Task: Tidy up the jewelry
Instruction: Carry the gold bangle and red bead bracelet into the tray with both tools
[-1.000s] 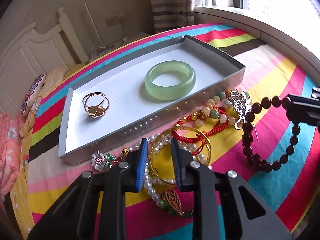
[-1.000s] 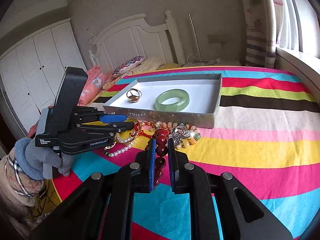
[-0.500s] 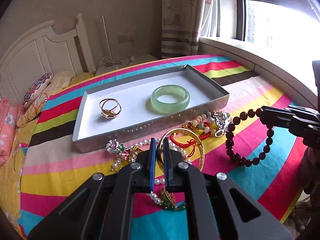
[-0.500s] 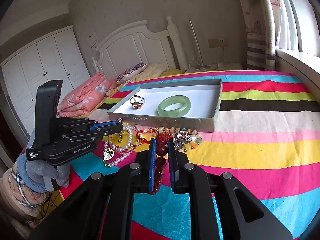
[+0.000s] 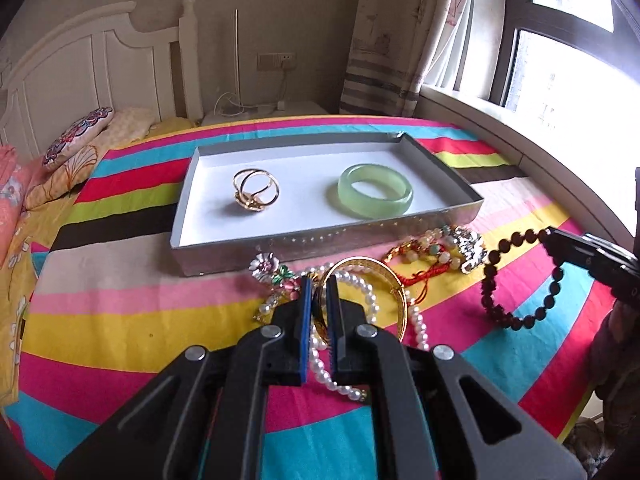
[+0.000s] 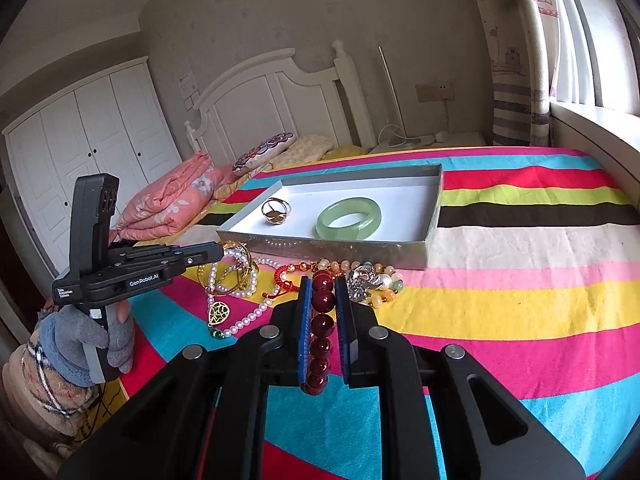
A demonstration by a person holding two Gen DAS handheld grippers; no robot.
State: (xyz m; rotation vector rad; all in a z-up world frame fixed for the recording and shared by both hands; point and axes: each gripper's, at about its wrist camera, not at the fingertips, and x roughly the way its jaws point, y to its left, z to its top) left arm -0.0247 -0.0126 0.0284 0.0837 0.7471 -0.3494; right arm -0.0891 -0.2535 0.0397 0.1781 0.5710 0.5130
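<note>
A silver tray [image 5: 224, 256] [image 6: 434, 216] lies on the striped bed, holding a gold ring [image 5: 253, 190] [image 6: 275, 211] and a green jade bangle [image 5: 375, 190] [image 6: 348, 218]. My left gripper [image 5: 319, 284] [image 6: 214, 251] is shut on a gold bangle [image 5: 384, 274] [image 6: 212, 280], lifted with a pearl necklace [image 5: 370, 296] tangled through it. My right gripper [image 6: 323, 286] [image 5: 554, 238] is shut on a dark red bead bracelet [image 6: 323, 300] [image 5: 490, 284], which hangs above the bed in front of the tray.
In front of the tray lie a flower brooch [image 5: 268, 268], a red cord bracelet [image 5: 420, 276], a pale bead bracelet with a silver charm [image 5: 466, 242] [image 6: 366, 278] and a leaf pendant [image 6: 219, 313]. Pillows and a headboard [image 5: 80, 68] stand far left; a window sill [image 5: 520, 132] runs right.
My left gripper closed on the gold bangle and lifted it back and up, the pearls coming with it. My right gripper rose a little, holding the bead bracelet throughout.
</note>
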